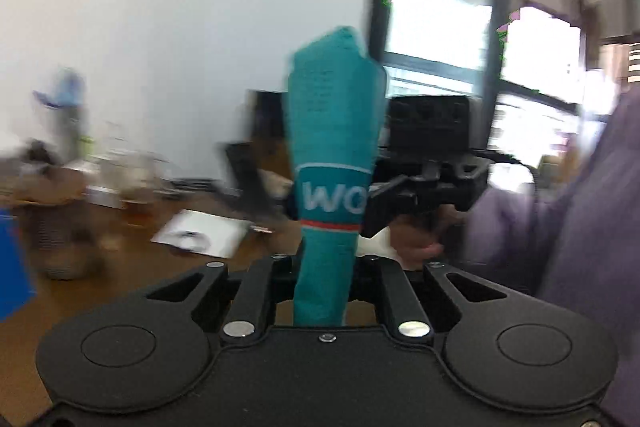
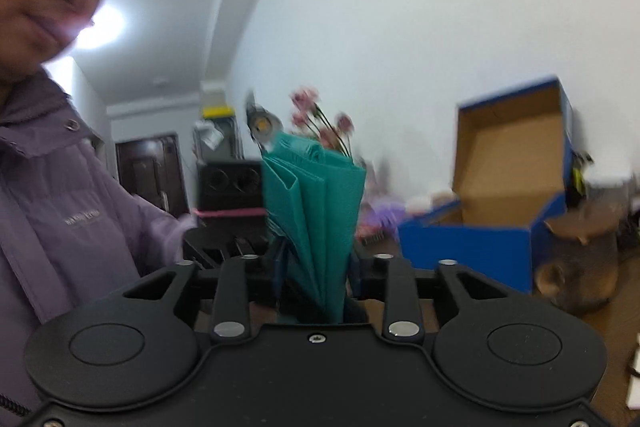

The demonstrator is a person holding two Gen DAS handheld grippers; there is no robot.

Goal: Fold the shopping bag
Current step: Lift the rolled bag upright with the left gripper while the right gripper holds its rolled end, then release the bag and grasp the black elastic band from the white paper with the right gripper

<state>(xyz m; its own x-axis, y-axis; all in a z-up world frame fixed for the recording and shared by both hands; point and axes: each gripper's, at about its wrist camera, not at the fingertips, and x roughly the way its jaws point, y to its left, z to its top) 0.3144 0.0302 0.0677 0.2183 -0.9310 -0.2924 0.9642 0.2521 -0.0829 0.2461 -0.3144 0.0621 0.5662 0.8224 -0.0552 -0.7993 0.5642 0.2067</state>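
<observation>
Bag: the teal shopping bag (image 1: pixel 330 163), pleated into a narrow bundle, stands upright between both tools, off the table (image 1: pixel 132 267).
Left tool (image 1: pixel 324 267): pressed together on the bundle's lower end.
Right tool (image 2: pixel 316 267): the bag's pleats (image 2: pixel 316 211) sit between its jaws; whether it is pinching them I cannot tell.
Slip risk: with a loose right hold, the pleats probably fan apart ahead of that tool.
Pull risk: the tools face each other closely; moving apart could drag the fabric out.
Clutter: a blue box (image 2: pixel 496 223) lies beyond the right tool and could snag a swinging end.
</observation>
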